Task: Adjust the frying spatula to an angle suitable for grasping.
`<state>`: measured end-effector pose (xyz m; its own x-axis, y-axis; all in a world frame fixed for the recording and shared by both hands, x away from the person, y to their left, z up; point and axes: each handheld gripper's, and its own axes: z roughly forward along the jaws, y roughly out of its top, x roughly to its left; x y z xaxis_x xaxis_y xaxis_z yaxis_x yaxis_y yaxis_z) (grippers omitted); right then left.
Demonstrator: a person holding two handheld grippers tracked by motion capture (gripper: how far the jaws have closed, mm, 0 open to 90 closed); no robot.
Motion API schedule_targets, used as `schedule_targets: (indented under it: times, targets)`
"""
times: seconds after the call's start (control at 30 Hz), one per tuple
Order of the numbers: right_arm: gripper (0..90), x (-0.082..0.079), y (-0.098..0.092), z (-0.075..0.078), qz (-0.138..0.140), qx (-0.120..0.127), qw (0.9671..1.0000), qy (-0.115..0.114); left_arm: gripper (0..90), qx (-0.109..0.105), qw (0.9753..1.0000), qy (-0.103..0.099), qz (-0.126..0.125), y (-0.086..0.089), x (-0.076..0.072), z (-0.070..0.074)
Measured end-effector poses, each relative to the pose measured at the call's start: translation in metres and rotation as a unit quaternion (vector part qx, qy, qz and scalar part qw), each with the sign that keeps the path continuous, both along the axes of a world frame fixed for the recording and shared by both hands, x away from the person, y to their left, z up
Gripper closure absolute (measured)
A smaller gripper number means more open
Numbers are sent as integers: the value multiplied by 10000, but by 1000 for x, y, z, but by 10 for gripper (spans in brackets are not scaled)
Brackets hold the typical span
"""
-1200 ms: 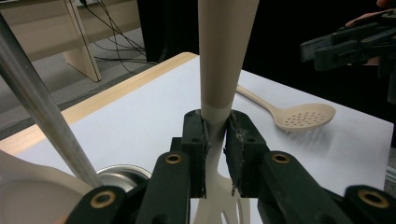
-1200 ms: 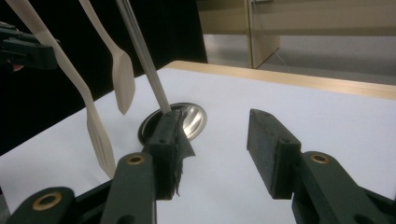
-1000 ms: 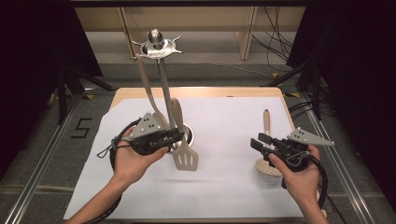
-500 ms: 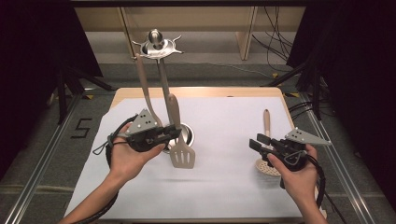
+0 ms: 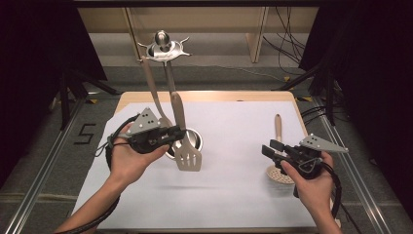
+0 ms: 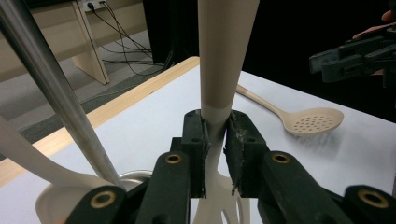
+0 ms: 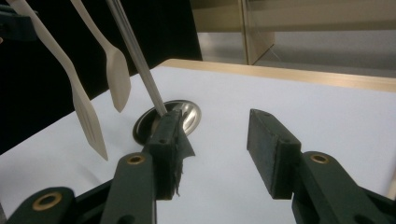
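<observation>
High view: spatula [image 5: 187, 157] upright, blade down.

Slotted spatula [image 5: 187, 157]: matt cream plastic, smooth. Skimmer [image 5: 278, 168]: same matt cream plastic, perforated bowl. Rack [image 5: 163, 46]: polished metal, shiny rod and round base [image 7: 169, 117]. Table cover [image 5: 234, 195]: matt white paper-like sheet over pale wood edge [image 5: 209, 96]. Left gripper [image 6: 215, 135]: matt black plastic, brass-look rivets, rough frayed pads [image 6: 236, 154].

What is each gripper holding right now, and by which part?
Left gripper clamps the slotted spatula at its neck, just above the blade. Right gripper holds nothing.
</observation>
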<state>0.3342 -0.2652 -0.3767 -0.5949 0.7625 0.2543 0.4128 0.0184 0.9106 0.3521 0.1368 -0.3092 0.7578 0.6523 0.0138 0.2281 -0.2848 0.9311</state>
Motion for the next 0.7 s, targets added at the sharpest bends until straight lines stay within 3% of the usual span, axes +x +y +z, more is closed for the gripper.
schedule_targets:
  times: [0.03,0.1,0.13,0.2,0.23,0.37,0.43,0.53,0.63,0.67,0.7]
  targets:
    - [566,1,0,0,43,-83,9999,-106,772,35,10000,-66,28,0,-1,2]
    - [565,-2,2,-1,45,-5,10000,28,772,21,10000,-87,39,1,-1,4]
    - [565,-1,0,-3,65,-134,9998,-105,772,15,10000,-78,33,1,0,4]
    - [565,-3,1,-3,35,-42,10000,6,772,55,10000,-68,35,0,1,4]
    - [565,-3,0,-4,67,-120,9999,-95,772,102,9999,-81,12,0,1,5]
    - [565,-4,1,-2,32,-71,10000,3,772,89,9999,-80,-9,-1,2,8]
    - [565,-1,-1,-2,82,-122,9998,-148,772,90,9999,-72,-11,-1,2,9]
    - [565,-4,2,-2,53,8,10000,69,772,118,9999,-73,17,0,3,11]
    - [565,-4,2,-3,58,-69,10000,29,772,126,9999,-61,49,2,6,12]
    - [565,-3,0,-3,102,-113,9999,-78,772,113,9999,-47,70,2,6,12]
    - [565,-4,2,-3,54,-33,10000,6,772,124,9999,-37,89,3,7,12]
